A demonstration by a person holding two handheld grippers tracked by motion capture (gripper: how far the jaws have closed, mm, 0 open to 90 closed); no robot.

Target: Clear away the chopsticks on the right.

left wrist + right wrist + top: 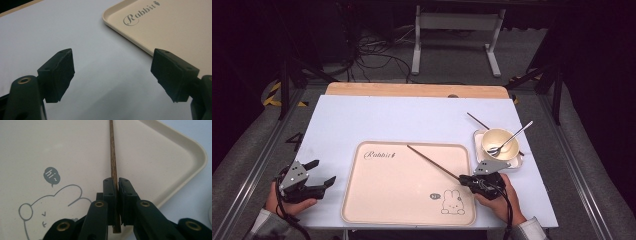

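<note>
Chopstick [112, 157], thin, stiff and slippery, I'm pinching by its end in my right tongs [117, 195] while my left tongs [112, 75] are gaping empty.

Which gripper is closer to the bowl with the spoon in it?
The right one. The right gripper sits just in front of the bowl, holding a chopstick over the tray. The left gripper is far across the table, past the tray's other side.
</note>
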